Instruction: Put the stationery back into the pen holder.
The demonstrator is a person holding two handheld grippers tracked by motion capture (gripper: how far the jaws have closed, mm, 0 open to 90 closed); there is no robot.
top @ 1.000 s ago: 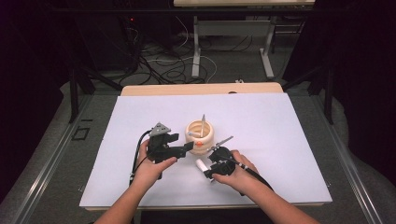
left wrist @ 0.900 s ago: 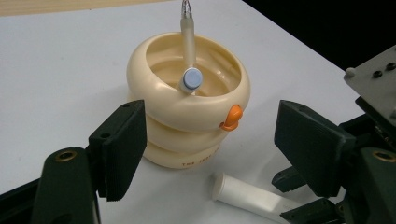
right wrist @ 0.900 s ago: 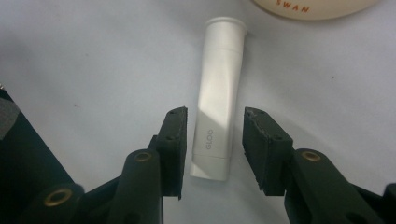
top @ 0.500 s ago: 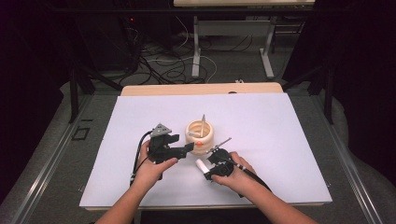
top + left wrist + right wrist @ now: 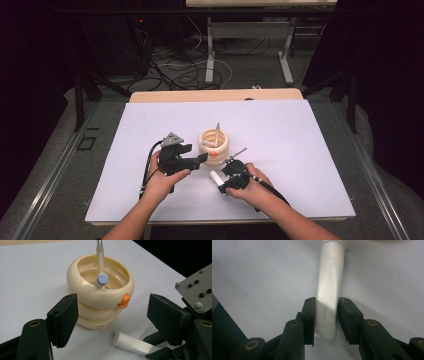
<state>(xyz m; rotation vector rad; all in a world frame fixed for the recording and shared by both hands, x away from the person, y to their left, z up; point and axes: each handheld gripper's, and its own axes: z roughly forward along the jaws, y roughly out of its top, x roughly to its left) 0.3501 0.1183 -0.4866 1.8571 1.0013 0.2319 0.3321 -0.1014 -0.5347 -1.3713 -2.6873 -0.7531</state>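
Near the front middle of the white tabletop (image 5: 300, 150), the right tongs (image 5: 327, 315) straddle a white glue stick tube (image 5: 329, 292) that lies flat on the sheet, its cap end pointing away from the tongs toward the cream ringed holder (image 5: 214, 142). Compared with the frame one second earlier, the jaws have just been closing on the tube; both pads now sit against its sides, so the right tongs grip the tube. Its position on the tabletop is unchanged from the earlier frames. In the high view the right tongs (image 5: 226, 176) remain just in front of the holder.

The left tongs (image 5: 112, 322) stand open, with the holder (image 5: 100, 297) between and beyond the jaws; the pads do not touch it. Their spread and place match the earlier frames. A pen with a blue cap (image 5: 101, 277) leans inside the holder, and an orange tab (image 5: 123, 301) projects from the holder's upper ring.
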